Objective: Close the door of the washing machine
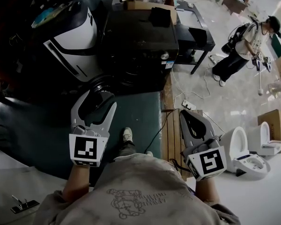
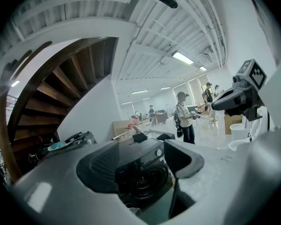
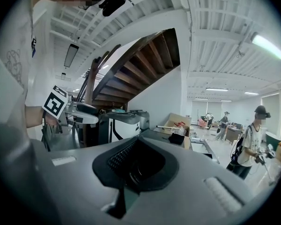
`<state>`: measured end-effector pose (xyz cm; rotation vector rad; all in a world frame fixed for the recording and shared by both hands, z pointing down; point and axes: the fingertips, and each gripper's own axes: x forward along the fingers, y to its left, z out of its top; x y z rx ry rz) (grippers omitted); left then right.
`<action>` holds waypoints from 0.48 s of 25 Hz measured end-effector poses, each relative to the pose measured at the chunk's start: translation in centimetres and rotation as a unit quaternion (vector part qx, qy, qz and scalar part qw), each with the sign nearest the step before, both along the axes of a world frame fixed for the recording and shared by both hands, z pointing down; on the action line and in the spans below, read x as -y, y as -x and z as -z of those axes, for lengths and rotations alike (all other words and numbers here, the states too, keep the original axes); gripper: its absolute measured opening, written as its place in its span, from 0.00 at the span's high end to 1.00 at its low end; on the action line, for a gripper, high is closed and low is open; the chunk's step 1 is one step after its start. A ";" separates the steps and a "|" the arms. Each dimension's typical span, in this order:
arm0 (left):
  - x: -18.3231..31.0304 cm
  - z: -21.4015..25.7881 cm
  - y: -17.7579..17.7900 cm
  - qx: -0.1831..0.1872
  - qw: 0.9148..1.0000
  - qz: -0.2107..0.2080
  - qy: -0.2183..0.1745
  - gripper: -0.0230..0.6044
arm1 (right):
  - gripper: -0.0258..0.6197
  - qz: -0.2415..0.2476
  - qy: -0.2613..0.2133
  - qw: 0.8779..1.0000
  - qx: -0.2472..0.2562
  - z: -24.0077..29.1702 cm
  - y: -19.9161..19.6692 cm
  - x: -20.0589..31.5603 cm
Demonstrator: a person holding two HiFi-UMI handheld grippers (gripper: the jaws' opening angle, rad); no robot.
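Washing machine (image 1: 140,41) is stood on floor, front turned toward person. Round door (image 1: 102,85) is seen swung out at front's left corner, judged open. Left tongs (image 1: 101,99) are held spread wide, empty, aimed at door, tips just short of it. Right tongs (image 1: 184,114) are held closed, empty, well apart to right. Left is judged nearer for push.

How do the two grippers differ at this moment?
The left gripper has its jaws spread wide, while the right gripper has its jaws together. The left is in front of the washing machine, with its tips by the round door. The right is off to the side, over the wooden planks. Both are empty and point forward, with their marker cubes nearest the person.
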<state>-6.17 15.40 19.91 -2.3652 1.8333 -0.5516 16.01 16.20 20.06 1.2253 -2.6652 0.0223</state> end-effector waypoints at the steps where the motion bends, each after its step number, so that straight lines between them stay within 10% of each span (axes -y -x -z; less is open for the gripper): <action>1: 0.7 -0.1 0.6 0.000 1.000 0.000 0.004 0.50 | 0.92 -0.001 0.002 1.000 -0.001 0.0 0.5 0.7; 12: 9.2 -2.9 8.3 0.012 0.998 -0.032 0.059 0.50 | 0.92 -0.014 0.037 0.999 -0.026 -1.7 8.0 8.3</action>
